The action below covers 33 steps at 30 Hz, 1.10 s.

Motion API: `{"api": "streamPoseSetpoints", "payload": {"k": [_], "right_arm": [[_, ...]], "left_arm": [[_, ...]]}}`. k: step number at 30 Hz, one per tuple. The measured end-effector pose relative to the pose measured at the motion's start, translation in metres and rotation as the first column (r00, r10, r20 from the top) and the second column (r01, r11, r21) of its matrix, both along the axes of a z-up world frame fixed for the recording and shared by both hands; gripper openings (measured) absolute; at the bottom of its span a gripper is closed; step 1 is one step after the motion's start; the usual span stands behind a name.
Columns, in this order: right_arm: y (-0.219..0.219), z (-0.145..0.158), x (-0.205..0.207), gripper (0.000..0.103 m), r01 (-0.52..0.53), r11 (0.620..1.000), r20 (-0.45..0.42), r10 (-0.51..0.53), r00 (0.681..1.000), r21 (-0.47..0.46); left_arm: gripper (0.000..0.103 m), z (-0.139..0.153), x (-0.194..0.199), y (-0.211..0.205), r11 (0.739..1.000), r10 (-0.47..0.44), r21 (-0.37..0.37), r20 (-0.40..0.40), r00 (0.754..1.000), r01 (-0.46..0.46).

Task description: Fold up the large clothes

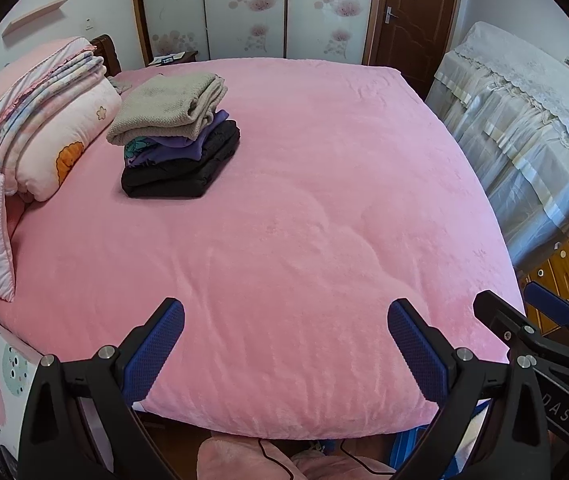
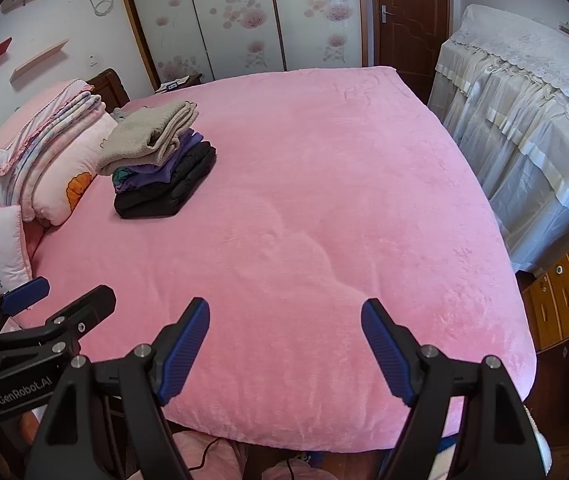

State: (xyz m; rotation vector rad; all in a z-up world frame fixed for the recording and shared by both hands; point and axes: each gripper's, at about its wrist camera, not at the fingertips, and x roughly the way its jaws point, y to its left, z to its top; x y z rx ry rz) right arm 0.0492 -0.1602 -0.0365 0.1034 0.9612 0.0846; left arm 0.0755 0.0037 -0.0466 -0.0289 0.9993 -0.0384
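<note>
Pink bed [image 1: 304, 200] bears folded clothes [image 1: 176, 144] (beige topmost) — left gripper [image 1: 286, 312] and right gripper [image 2: 286, 308] both spread.

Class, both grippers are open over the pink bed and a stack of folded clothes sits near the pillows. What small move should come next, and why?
Probably fetch another garment: the left gripper and right gripper are open and hold nothing, the pink blanket before them bears no unfolded piece, and the folded stack looks finished. Where the next garment lies cannot be seen.

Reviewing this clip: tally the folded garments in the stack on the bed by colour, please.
Beige garment: 1
Purple garment: 1
Black garment: 1
Teal patch may belong to the purple one; cannot tell.
Total: 3
</note>
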Motion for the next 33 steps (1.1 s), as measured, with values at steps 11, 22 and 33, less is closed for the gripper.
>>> {"api": "streamPoseSetpoints", "payload": {"k": [11, 22, 33], "right_arm": [[0.0005, 0.0007, 0.0009, 0.079, 0.008, 1.0, 0.003, -0.008, 1.0, -0.007], [-0.0043, 0.0003, 0.0049, 0.079, 0.01, 1.0, 0.004, -0.01, 1.0, -0.02], [-0.0038, 0.0005, 0.0062, 0.079, 0.01, 1.0, 0.005, -0.01, 1.0, -0.024]], "left_arm": [[0.101, -0.0007, 0.0017, -0.0029, 1.0, -0.002, 0.006, -0.006, 1.0, 0.002], [0.1, -0.001, 0.0039, -0.0065, 1.0, -0.002, -0.002, 0.003, 1.0, 0.002], [0.1, -0.0001, 0.0097, -0.0055, 1.0, 0.002, 0.004, 0.003, 1.0, -0.002]]}}
